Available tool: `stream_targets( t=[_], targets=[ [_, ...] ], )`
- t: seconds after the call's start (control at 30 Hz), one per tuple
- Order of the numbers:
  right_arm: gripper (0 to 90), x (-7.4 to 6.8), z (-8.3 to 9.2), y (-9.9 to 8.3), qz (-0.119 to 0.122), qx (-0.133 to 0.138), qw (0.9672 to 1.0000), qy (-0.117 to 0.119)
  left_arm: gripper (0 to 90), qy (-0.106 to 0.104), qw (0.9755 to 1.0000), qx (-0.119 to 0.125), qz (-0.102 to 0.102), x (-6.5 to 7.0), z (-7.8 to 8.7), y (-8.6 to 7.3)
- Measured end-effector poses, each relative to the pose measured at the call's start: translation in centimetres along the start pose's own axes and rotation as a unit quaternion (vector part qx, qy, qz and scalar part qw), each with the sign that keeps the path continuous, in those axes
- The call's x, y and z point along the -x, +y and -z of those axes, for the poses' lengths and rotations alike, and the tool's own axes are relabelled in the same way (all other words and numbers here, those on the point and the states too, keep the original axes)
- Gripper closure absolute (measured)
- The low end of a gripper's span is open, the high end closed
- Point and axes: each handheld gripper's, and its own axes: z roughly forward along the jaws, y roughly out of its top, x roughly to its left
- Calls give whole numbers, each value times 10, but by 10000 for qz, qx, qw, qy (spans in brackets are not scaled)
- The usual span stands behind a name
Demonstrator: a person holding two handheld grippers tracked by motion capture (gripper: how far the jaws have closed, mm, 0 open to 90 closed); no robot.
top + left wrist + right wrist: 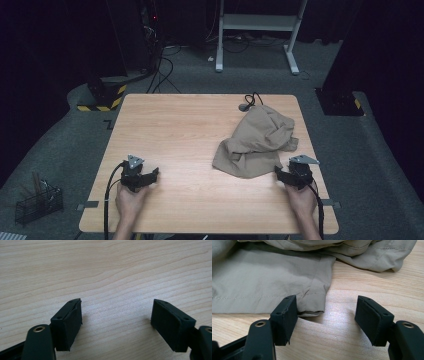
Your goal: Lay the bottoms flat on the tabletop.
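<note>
High view finding: a crumpled tan garment (257,142) lies on the wooden table (190,135), ahead of and to the inner side of the right gripper (283,176), whose tips sit just short of the cloth's near corner. The left gripper (152,175) rests well apart from the garment, over bare wood.

Right gripper view finding: the right gripper (325,315) has its jaws spread wide with nothing between them. A hemmed corner of the garment (269,287) lies just ahead of the left jaw, its stitched edge running away to that side; bare table shows ahead of the right jaw.

Left gripper view finding: the left gripper (116,315) also stands with jaws wide apart and empty, wood grain ahead of it.

Assessment: the step in hand appears to be taking hold of the garment's near corner with the right gripper. To do it well, the gripper should shift toward its left jaw's side so the hem sits centred in the gap, then advance low along the table so one pad slides beneath the cloth. Closing should take the doubled hem, not a single loose layer, which would likely slip. The left gripper would best wait for a second edge to be exposed.
</note>
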Motion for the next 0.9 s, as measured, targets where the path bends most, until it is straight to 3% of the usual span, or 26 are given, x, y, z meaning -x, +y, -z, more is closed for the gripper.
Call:
stream_targets(
  t=[0.77,0.9],
  targets=[
    [347,-4,0,0,-72,-9,10000,-65,253,7,10000,0,14,0,0,0],
    [358,-6,-1,2,64,-14,10000,27,253,13,10000,-1,18,0,0,0]
  ],
)
